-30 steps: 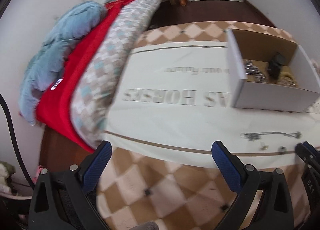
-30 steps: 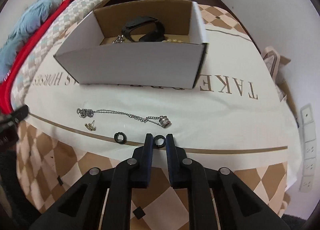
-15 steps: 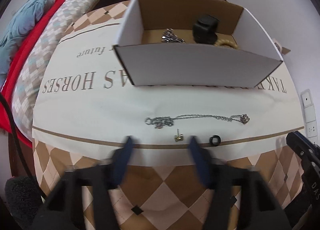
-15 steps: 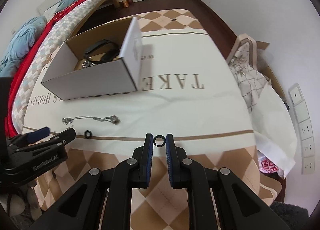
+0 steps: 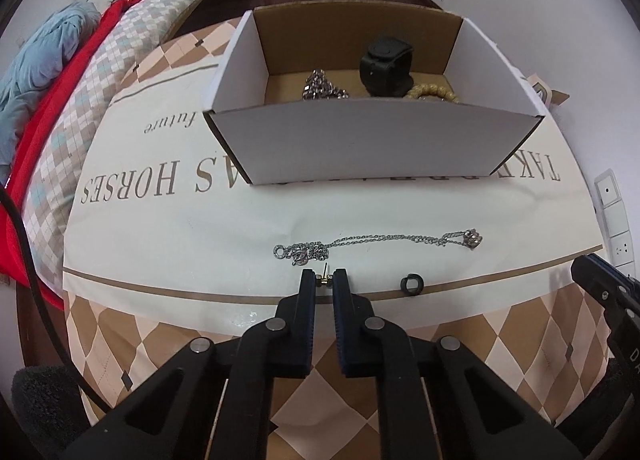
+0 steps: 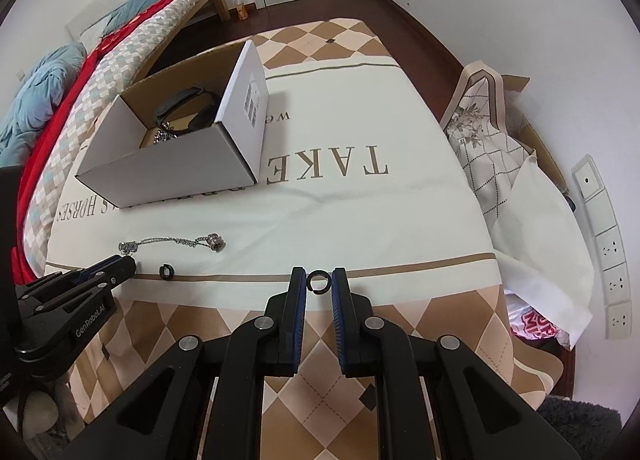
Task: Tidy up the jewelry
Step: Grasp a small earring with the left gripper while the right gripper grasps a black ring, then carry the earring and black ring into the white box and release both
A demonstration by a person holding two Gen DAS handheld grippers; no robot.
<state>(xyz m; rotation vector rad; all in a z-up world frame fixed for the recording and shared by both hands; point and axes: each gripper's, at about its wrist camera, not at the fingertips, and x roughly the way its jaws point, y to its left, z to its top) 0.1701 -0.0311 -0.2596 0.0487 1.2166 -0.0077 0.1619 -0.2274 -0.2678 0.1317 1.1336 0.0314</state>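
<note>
My left gripper (image 5: 324,280) is shut on a small gold stud earring (image 5: 325,279) at the cloth's front stripe. A silver chain necklace (image 5: 380,242) lies just beyond it, and a black ring (image 5: 411,284) to its right. My right gripper (image 6: 319,282) is shut on another black ring (image 6: 319,282), held to the right of the left gripper (image 6: 120,264). The white cardboard box (image 5: 372,144) stands behind and holds a black watch (image 5: 386,66), a silver chain (image 5: 322,86) and a beaded bracelet (image 5: 432,92).
The table carries a cream cloth with printed letters (image 6: 328,168) over a checked cover. A bed with red and blue bedding (image 5: 60,72) lies to the left. A box with fabric (image 6: 492,132) and wall sockets (image 6: 604,244) are at the right.
My left gripper swung from facing the bed toward the jewelry and closed on the gold earring. My right gripper, still holding its ring, moved back and to the right.
</note>
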